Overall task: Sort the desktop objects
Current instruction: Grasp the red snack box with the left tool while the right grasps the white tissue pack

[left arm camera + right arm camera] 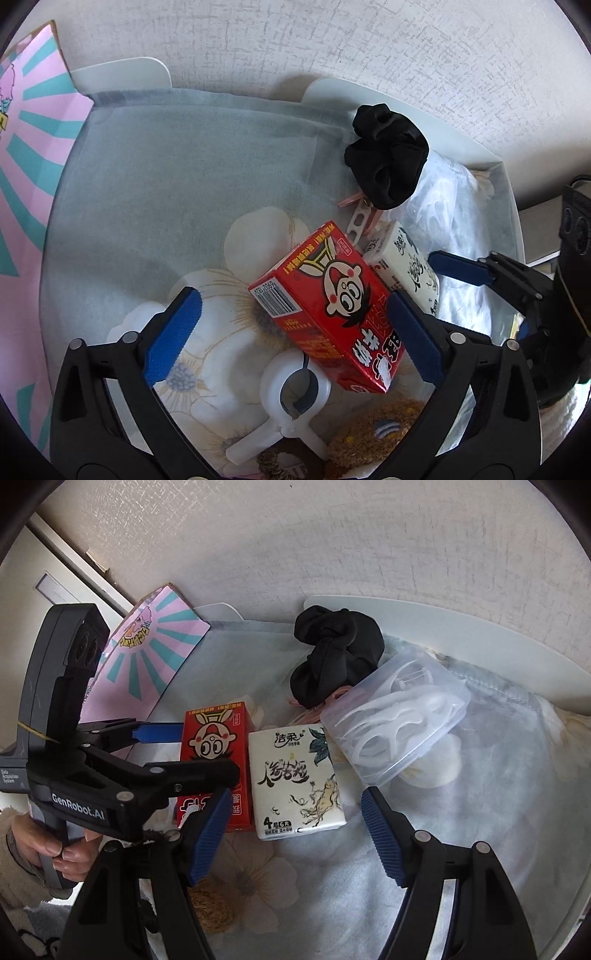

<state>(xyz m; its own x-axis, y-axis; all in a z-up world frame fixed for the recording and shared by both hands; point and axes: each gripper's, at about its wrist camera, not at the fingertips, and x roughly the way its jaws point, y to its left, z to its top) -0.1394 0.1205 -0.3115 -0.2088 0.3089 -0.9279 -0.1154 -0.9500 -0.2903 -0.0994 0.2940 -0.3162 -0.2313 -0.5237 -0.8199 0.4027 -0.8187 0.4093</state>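
Pale textured wall behind; white tray (513,221) lined with a grey-blue floral cloth (184,192) as the working surface.

Left gripper (291,332): jaws spread wide, blue pads either side of the red drink carton (325,306), right pad just at the carton's edge, left pad well clear; no squeeze visible. Carton lying tilted on the cloth, barcode end toward the left pad. From the right wrist view, same gripper (177,749) seen side-on, reaching over the carton (214,746), a hand (62,853) wrapped round its grip at lower left.

Right gripper (291,838): jaws apart, nothing between the pads, hovering just in front of the white tissue pack (295,779). Tissue pack flat on the cloth, side by side with the carton, touching or nearly so.

Outward from there: clear plastic tub of white floss picks (395,720) tilted, right of the tissue pack. Black scrunchie (336,661) behind, near the tray's back rim, pink clip partly under it. White plastic clamp (291,402) on the cloth just below the carton, brown knitted item (373,432) beside it. Pink-and-teal striped paper bag (155,657) leaning at the tray's left edge.
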